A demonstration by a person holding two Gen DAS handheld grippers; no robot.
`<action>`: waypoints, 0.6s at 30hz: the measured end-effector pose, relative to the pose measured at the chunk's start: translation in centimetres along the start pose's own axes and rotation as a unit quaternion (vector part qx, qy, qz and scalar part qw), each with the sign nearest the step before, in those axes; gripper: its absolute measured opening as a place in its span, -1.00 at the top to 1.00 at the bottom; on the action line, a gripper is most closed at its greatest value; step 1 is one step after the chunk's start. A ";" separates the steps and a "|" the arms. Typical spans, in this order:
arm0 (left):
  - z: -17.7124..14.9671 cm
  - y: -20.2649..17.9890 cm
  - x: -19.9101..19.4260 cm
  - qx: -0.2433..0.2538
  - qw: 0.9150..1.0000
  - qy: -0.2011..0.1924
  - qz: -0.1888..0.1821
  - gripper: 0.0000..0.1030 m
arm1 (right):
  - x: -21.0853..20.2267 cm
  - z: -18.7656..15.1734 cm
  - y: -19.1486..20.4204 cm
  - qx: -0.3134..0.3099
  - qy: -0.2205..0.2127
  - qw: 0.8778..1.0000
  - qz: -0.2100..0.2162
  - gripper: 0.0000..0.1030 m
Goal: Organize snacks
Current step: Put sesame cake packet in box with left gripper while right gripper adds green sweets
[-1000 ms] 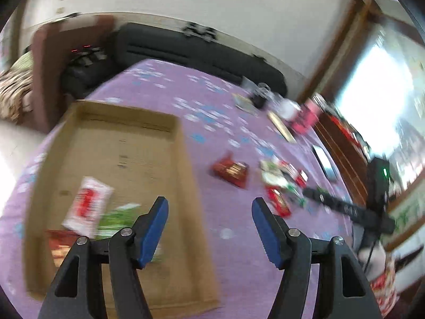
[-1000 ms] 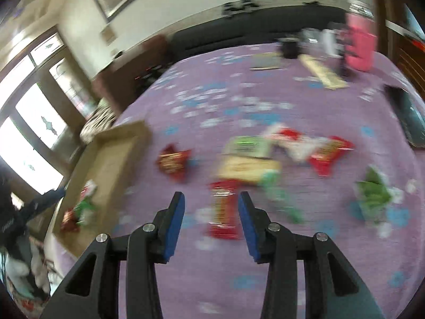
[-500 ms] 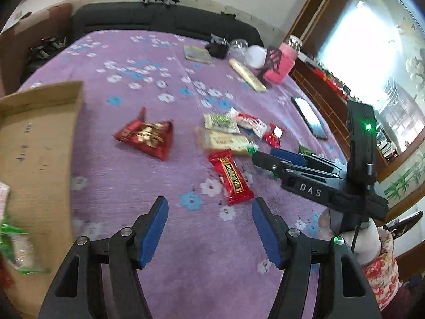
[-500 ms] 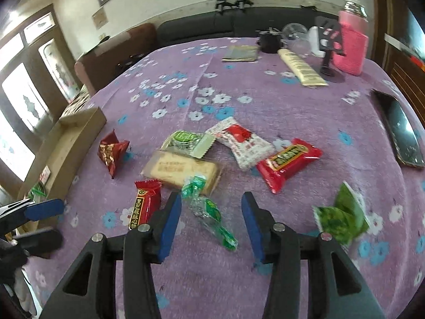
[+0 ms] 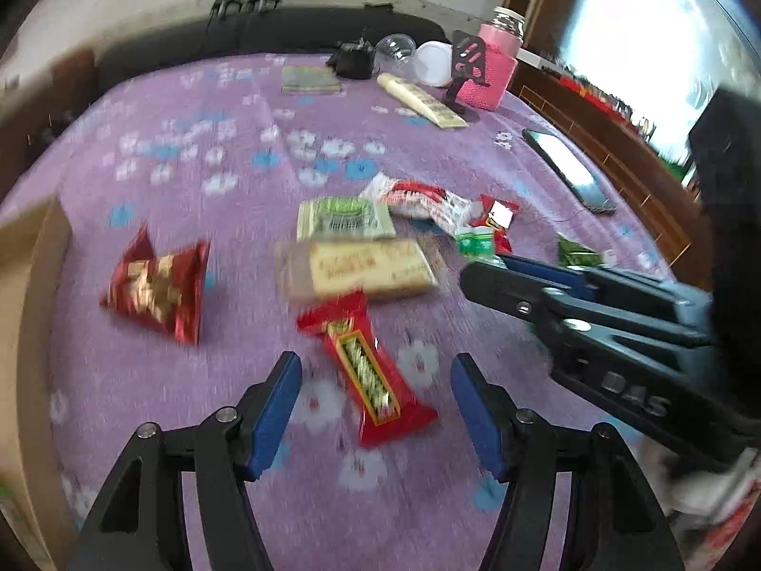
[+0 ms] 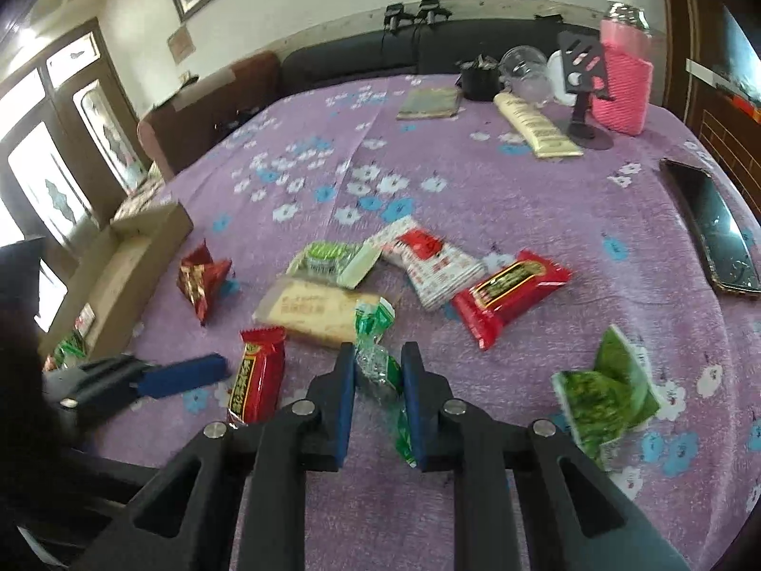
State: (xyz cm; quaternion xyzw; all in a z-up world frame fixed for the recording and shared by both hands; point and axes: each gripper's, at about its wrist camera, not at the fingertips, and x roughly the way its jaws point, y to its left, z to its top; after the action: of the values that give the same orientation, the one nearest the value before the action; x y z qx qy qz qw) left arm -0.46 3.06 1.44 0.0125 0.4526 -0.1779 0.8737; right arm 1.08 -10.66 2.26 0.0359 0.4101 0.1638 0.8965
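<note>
Several snack packets lie on the purple flowered cloth (image 6: 523, 200). My right gripper (image 6: 378, 357) has its blue fingers closed against the sides of a thin green and clear packet (image 6: 375, 361). My left gripper (image 5: 375, 376) is open, with a long red bar packet (image 5: 368, 371) lying between its fingers on the cloth; this packet also shows in the right wrist view (image 6: 257, 371). A beige cracker pack (image 5: 366, 269), a crinkled red pouch (image 5: 159, 285) and a green-white packet (image 5: 342, 216) lie beyond. The cardboard box (image 6: 138, 257) stands at the left.
A phone (image 6: 713, 228) lies at the right edge. A pink bottle sleeve (image 6: 620, 90), a black stand (image 6: 582, 90), a glass (image 6: 523, 71) and a cream tube (image 6: 535, 131) stand at the back. A green pouch (image 6: 604, 395) and another red packet (image 6: 509, 290) lie right.
My left gripper swung away from the box and came down over the red bar packet. My right gripper moved forward and narrowed from open onto the thin green packet.
</note>
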 end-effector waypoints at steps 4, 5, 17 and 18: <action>0.2 -0.9 0.5 0.037 0.999 -0.003 0.029 0.63 | -0.1 0.1 -0.5 0.011 -0.003 1.000 -0.003 0.65; 0.1 -0.7 0.3 0.034 0.999 -0.003 0.023 0.63 | -0.1 0.1 -0.6 0.014 -0.004 1.000 -0.003 0.65; -1.5 3.9 -6.2 -0.056 0.997 -0.048 -0.037 0.63 | -0.4 -0.4 0.4 0.007 -0.016 1.000 -0.008 0.65; -1.8 4.9 -7.6 -0.065 0.995 -0.057 -0.038 0.63 | -0.4 -0.4 0.7 0.005 -0.016 1.000 -0.008 0.65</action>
State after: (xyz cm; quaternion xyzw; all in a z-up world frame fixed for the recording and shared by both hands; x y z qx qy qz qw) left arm -4.32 10.26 5.77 -0.0720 0.4124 -0.1818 0.8897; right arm 0.31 -10.12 2.45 0.0398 0.3971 0.1538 0.9039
